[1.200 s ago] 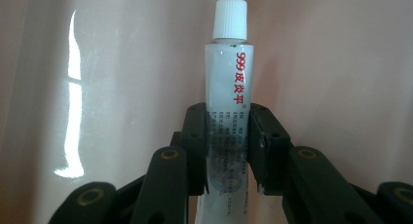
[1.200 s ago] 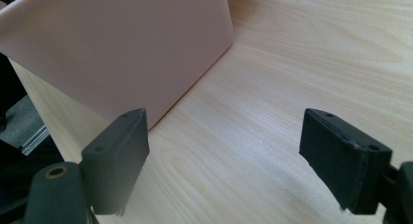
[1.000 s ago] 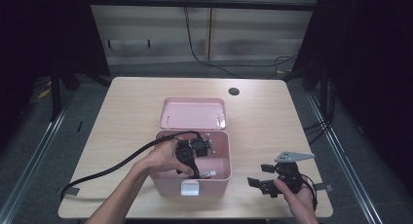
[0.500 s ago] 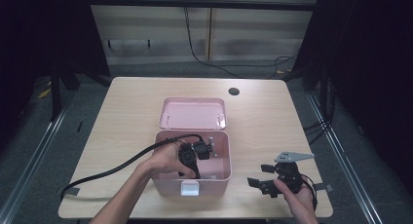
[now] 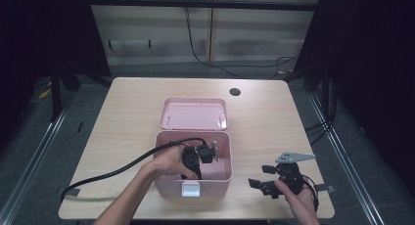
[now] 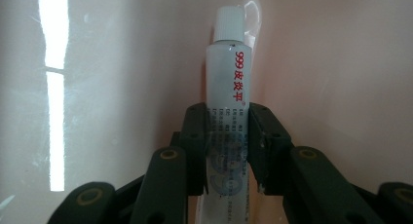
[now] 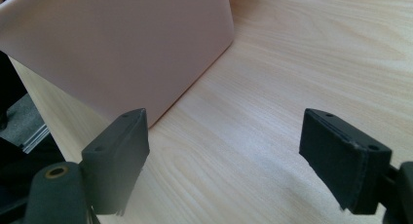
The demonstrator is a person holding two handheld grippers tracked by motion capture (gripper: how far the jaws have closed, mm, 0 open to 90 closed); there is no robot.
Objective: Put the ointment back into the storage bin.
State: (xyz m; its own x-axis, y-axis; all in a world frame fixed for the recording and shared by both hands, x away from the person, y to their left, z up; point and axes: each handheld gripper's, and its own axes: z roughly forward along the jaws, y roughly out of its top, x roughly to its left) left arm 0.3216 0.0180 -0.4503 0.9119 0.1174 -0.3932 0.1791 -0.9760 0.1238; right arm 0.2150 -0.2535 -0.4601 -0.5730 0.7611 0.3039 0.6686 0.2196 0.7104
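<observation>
Left gripper [image 6: 228, 151]: jaws clamped on a white tube [image 6: 228, 87]; the tube runs from between the pads up to its ribbed cap beyond the tips, pink box wall behind it.
High view adds: the left gripper [image 5: 195, 159] sits down inside the open pink box [image 5: 222, 173], its cable [image 5: 112, 173] trailing away; the tube is hidden here.
Right gripper [image 7: 224, 156]: jaws spread wide over bare table [image 7: 302, 53], nothing between them; the box's outer wall stands just past its one pad.
Far: the lid [image 5: 194, 114] lies open beyond the box.
</observation>
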